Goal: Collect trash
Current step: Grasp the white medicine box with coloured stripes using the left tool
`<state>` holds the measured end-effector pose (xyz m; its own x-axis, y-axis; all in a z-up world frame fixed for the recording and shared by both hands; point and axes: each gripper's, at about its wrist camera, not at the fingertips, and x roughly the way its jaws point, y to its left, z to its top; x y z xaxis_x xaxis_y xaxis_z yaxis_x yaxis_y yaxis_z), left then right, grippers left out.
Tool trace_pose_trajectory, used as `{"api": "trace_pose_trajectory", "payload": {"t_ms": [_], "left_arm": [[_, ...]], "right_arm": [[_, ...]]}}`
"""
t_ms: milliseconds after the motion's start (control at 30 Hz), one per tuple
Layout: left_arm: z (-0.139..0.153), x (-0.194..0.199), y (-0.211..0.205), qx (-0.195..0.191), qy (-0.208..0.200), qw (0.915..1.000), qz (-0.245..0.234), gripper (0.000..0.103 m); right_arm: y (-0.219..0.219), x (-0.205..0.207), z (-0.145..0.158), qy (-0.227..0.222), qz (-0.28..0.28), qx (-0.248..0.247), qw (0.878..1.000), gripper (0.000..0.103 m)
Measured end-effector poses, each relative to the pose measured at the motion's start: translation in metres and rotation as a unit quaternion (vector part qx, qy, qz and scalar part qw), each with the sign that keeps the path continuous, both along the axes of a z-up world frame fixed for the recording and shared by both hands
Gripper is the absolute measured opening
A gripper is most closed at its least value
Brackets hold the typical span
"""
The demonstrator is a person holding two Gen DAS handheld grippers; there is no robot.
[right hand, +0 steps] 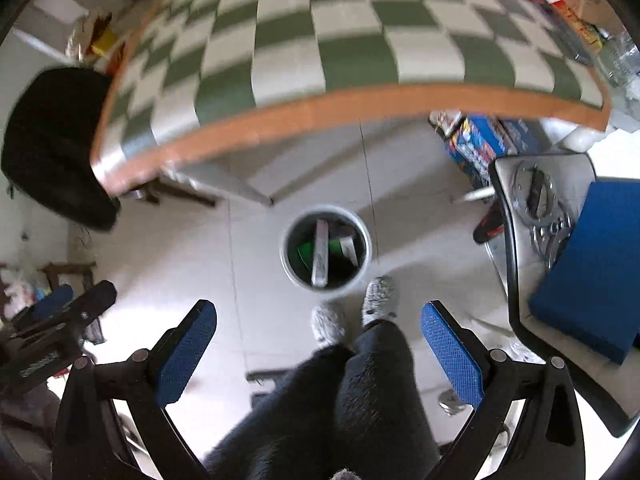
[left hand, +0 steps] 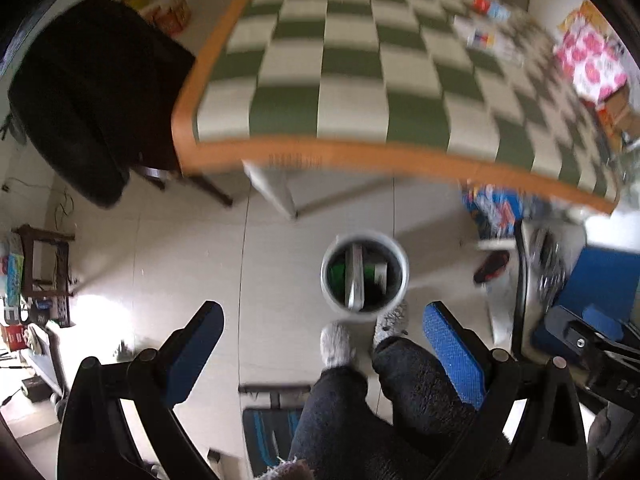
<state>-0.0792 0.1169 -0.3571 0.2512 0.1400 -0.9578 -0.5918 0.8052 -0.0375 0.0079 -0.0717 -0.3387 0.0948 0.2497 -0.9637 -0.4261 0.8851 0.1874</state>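
Note:
A white round trash bin (left hand: 364,278) stands on the tiled floor just in front of the table; it also shows in the right wrist view (right hand: 326,250). Inside lie a silver wrapper (left hand: 355,276), a green item (right hand: 306,252) and other pieces. My left gripper (left hand: 324,322) is open and empty, held high above the floor near the bin. My right gripper (right hand: 318,322) is open and empty, also above the bin. Wrappers and a bottle (left hand: 490,8) lie on the far right of the table.
A green-and-white checkered table (left hand: 320,76) with an orange edge is ahead. A black chair (left hand: 92,92) stands at its left. The person's legs and grey slippers (left hand: 338,344) are below. A grey stool with metal parts and a blue box (right hand: 592,264) is at right.

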Motion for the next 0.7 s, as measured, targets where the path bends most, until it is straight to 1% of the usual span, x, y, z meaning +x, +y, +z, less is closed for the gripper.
{"api": "trace_pose_trajectory", "payload": {"t_ms": [100,167,233,333,400,433,500,533,567,633,700], "left_arm": [[0.028,0.035,0.007,0.034,-0.021,0.9992,-0.009,0.102],[0.042,0.059,0.01,0.05,-0.031,0.9981,-0.017,0.102],[0.053,0.094,0.011,0.062,-0.039,0.9967,-0.034,0.102],[0.058,0.145,0.005,0.085,-0.036,0.9932,-0.07,0.102],[0.058,0.191,0.0,0.103,-0.03,0.9883,-0.108,0.102],[0.056,0.217,-0.002,0.114,-0.023,0.9848,-0.129,0.102],[0.048,0.27,-0.007,0.134,0.002,0.9747,-0.179,0.102],[0.047,0.286,-0.007,0.142,0.013,0.97,-0.197,0.102],[0.041,0.31,-0.01,0.151,0.029,0.9631,-0.221,0.102],[0.026,0.361,-0.015,0.158,0.064,0.9467,-0.273,0.102],[0.01,0.402,-0.02,0.171,0.094,0.9267,-0.321,0.102]], "right_arm": [[0.002,0.034,0.034,-0.024,-0.015,0.014,0.999,0.103],[0.0,0.064,0.052,-0.038,-0.026,0.015,0.999,0.103],[-0.004,0.099,0.063,-0.045,-0.037,0.011,0.998,0.103],[-0.01,0.151,0.063,-0.043,-0.04,-0.005,0.998,0.103],[-0.014,0.194,0.056,-0.038,-0.04,-0.021,0.998,0.103],[-0.015,0.221,0.05,-0.034,-0.041,-0.028,0.998,0.103],[-0.019,0.26,0.037,-0.021,-0.044,-0.039,0.998,0.103],[-0.022,0.285,0.028,-0.009,-0.045,-0.043,0.998,0.103],[-0.025,0.303,0.019,0.0,-0.048,-0.047,0.998,0.103],[-0.031,0.342,0.003,0.02,-0.052,-0.055,0.997,0.103],[-0.034,0.375,-0.01,0.037,-0.057,-0.058,0.996,0.103]]}}
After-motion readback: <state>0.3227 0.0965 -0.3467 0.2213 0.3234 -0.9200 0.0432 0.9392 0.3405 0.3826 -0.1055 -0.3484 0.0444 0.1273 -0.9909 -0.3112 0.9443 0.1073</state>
